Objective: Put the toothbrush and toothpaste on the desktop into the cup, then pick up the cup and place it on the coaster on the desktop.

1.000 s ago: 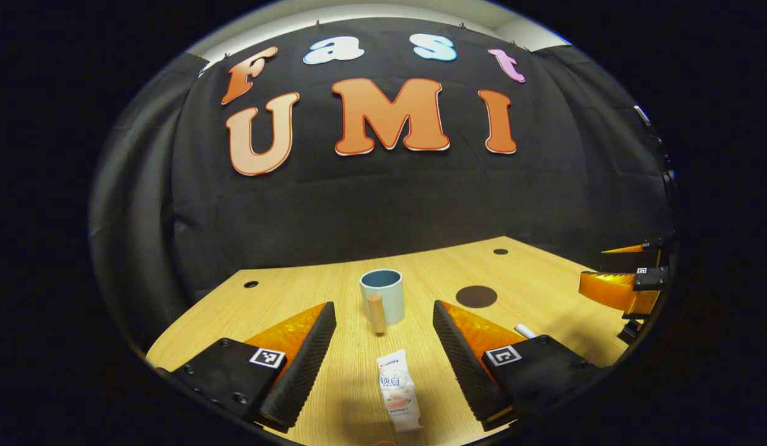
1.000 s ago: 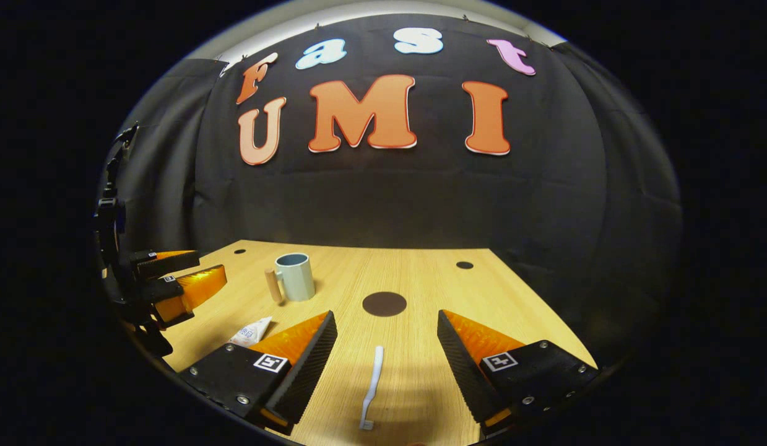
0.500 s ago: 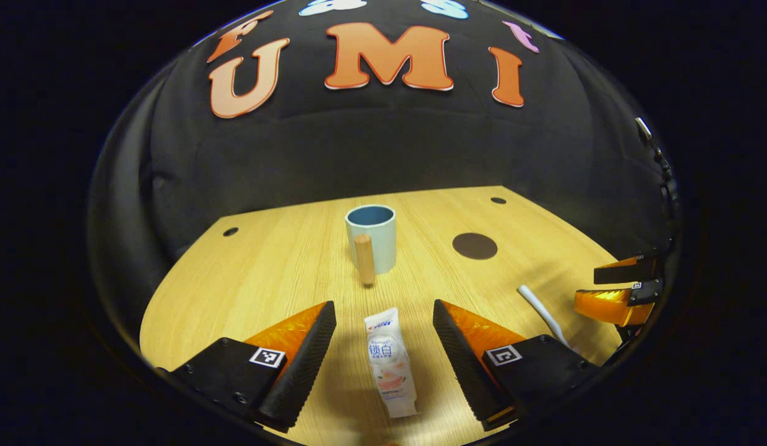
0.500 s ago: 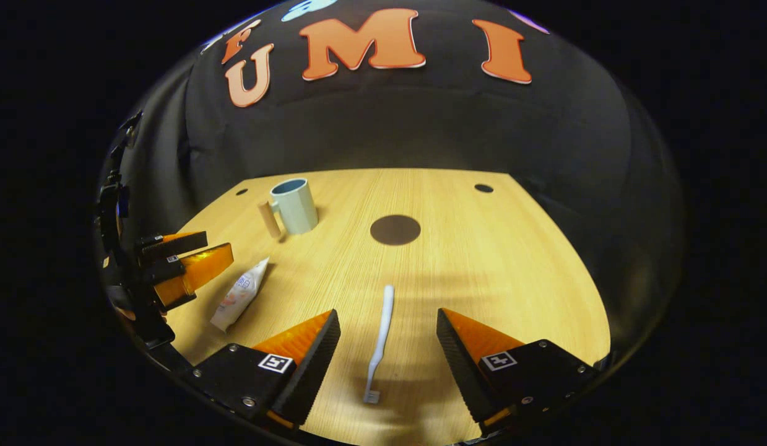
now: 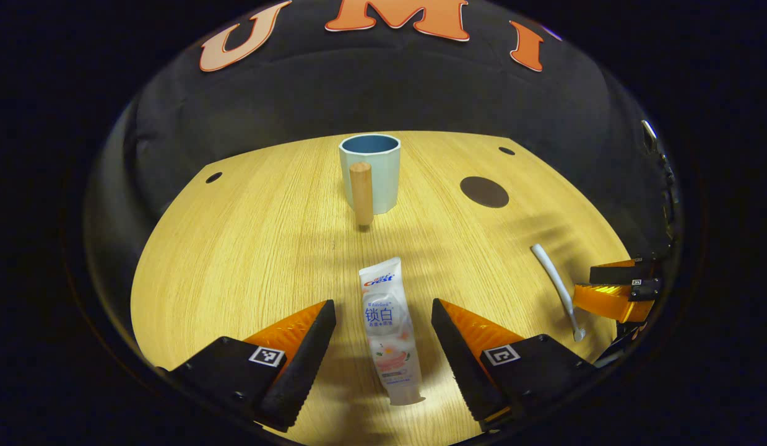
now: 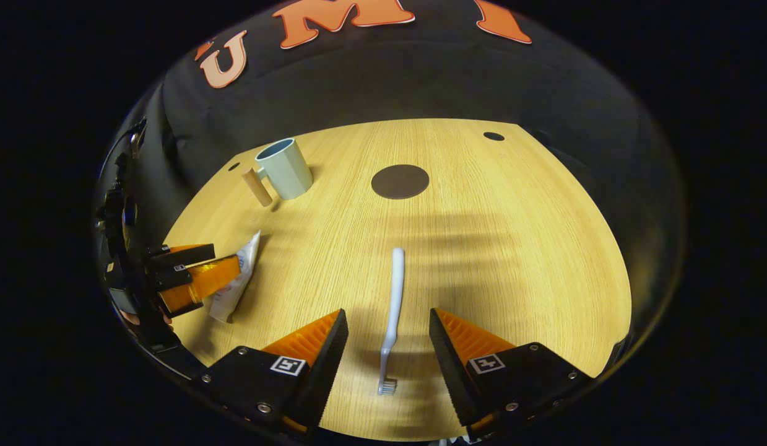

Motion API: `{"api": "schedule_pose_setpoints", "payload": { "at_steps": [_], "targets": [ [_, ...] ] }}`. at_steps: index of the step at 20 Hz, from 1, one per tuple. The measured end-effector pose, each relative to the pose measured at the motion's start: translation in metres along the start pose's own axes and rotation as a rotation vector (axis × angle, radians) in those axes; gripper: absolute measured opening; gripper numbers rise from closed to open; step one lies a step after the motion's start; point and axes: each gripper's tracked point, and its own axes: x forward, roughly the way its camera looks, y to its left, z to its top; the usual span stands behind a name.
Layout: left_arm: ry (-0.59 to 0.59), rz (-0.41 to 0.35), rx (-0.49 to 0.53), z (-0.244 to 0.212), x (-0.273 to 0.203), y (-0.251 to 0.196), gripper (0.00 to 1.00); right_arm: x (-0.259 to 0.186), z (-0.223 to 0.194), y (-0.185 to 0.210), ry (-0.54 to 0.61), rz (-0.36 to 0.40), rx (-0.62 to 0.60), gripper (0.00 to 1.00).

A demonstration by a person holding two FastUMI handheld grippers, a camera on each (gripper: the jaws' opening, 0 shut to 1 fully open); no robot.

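The left gripper is spread wide with the paste lying flat on the desk between its fingers, touching neither. The tube runs toward 12 o'clock, its crimped end far from the camera and its cap end near. The right gripper is likewise spread, straddling the brush, which also lies flat with its bristle head at 6 o'clock and its handle reaching toward 12.

In the left gripper view the cup stands upright at 12 o'clock, well beyond the tube, its wooden handle facing the camera; the coaster sits at about 1 o'clock, apart from the cup. In the right gripper view the cup is at 10 o'clock and the coaster at 12.

The tube looks soft and light, so a squeeze across its fuller middle probably dents it; taking it nearer the stiffer cap end likely gives a surer hold. The brush seems thin, rigid and smooth, lying low on the wood, so the fingers likely need to reach the desk and close on the mid-handle, or it may roll or slip. The cup appears hard and the heaviest piece.
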Motion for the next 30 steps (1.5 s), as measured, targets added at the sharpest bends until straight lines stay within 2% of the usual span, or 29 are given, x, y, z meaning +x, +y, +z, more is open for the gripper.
{"api": "schedule_pose_setpoints", "payload": {
  "at_steps": [3,4,5,6,7,8,10,12,13,14,15,17,18,19,20,22,25,30],
  "targets": [
    [0.049,-0.008,-0.019,-0.001,0.002,0.0,1.0,0.006,-0.002,0.0,0.023,-0.018,-0.014,0.77],
    [0.068,-0.009,-0.032,0.002,0.001,0.002,0.95,0.01,-0.002,0.0,0.028,-0.028,-0.017,0.75],
    [0.088,-0.007,-0.042,0.004,0.0,0.006,0.95,0.013,-0.003,0.0,0.032,-0.035,-0.019,0.72],
    [0.104,-0.004,-0.052,0.002,0.002,0.007,0.89,0.015,-0.003,0.001,0.037,-0.041,-0.022,0.7],
    [0.119,-0.017,-0.07,-0.003,0.002,0.003,0.92,0.018,-0.003,0.002,0.043,-0.043,-0.023,0.67],
    [0.143,-0.002,-0.074,-0.006,0.002,0.003,0.81,0.019,-0.006,0.003,0.056,-0.037,-0.021,0.65],
    [0.149,0.007,-0.064,-0.002,0.006,-0.005,0.67,0.023,-0.007,0.006,0.062,-0.039,-0.025,0.58],
    [0.167,0.021,-0.058,0.003,0.008,-0.008,0.63,0.027,-0.01,0.005,0.073,-0.055,-0.034,0.48],
    [0.176,0.025,-0.064,0.005,0.008,-0.01,0.63,0.03,-0.011,0.005,0.08,-0.061,-0.029,0.4],
    [0.192,0.026,-0.062,0.006,0.008,-0.014,0.58,0.033,-0.012,0.006,0.086,-0.067,-0.024,0.36],
    [0.193,0.024,-0.085,0.007,0.015,-0.015,0.55,0.036,-0.009,0.006,0.078,-0.07,-0.018,0.27],
    [0.196,0.021,-0.091,0.0,0.008,-0.01,0.53,0.035,-0.009,0.004,0.075,-0.062,0.007,0.21],
    [0.191,0.013,-0.111,0.006,-0.002,-0.008,0.53,0.035,-0.008,0.003,0.067,-0.058,0.016,0.2],
    [0.185,0.007,-0.113,0.012,0.004,-0.008,0.44,0.034,-0.008,0.003,0.068,-0.053,0.015,0.18],
    [0.179,-0.004,-0.143,0.017,-0.004,-0.008,0.44,0.035,-0.008,0.002,0.056,-0.052,0.012,0.16],
    [0.151,-0.042,-0.17,0.026,0.002,-0.004,0.26,0.037,-0.007,0.003,0.045,-0.053,-0.001,0.11],
    [0.144,-0.068,-0.174,0.043,-0.001,0.004,0.14,0.037,-0.005,0.003,0.028,-0.053,-0.006,0.04],
    [0.124,-0.083,-0.141,0.047,0.001,0.005,0.11,0.036,-0.004,0.001,0.001,-0.066,-0.048,0.04]
  ]
}}
